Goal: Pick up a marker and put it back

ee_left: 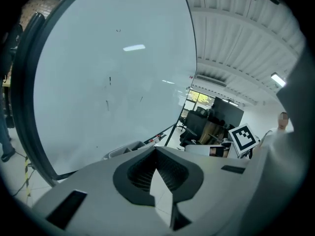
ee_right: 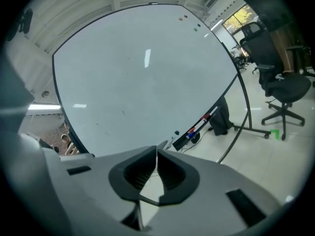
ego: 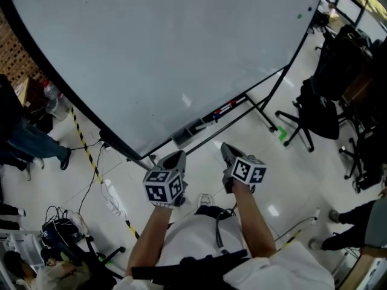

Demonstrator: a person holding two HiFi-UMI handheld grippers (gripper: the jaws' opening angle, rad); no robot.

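A big whiteboard [ego: 169,53] fills the head view, and its ledge [ego: 245,99] carries red and blue markers [ego: 224,109] beside a grey eraser [ego: 187,130]. My left gripper [ego: 175,157] and right gripper [ego: 227,150] hang side by side below the ledge, well short of it. In the left gripper view the left gripper [ee_left: 156,149] is shut with nothing in it, and the markers [ee_left: 156,138] lie far ahead. The right gripper [ee_right: 157,149] shows a thin slit between its tips and holds nothing. It points toward the markers [ee_right: 199,124] on the ledge.
Black office chairs [ego: 314,110] stand at the right near the board's stand legs [ego: 266,116]. A green object [ego: 282,135] lies on the floor. Yellow-black tape [ego: 91,156] and a power strip [ego: 112,199] cross the floor at left, where a person's legs [ego: 33,145] show.
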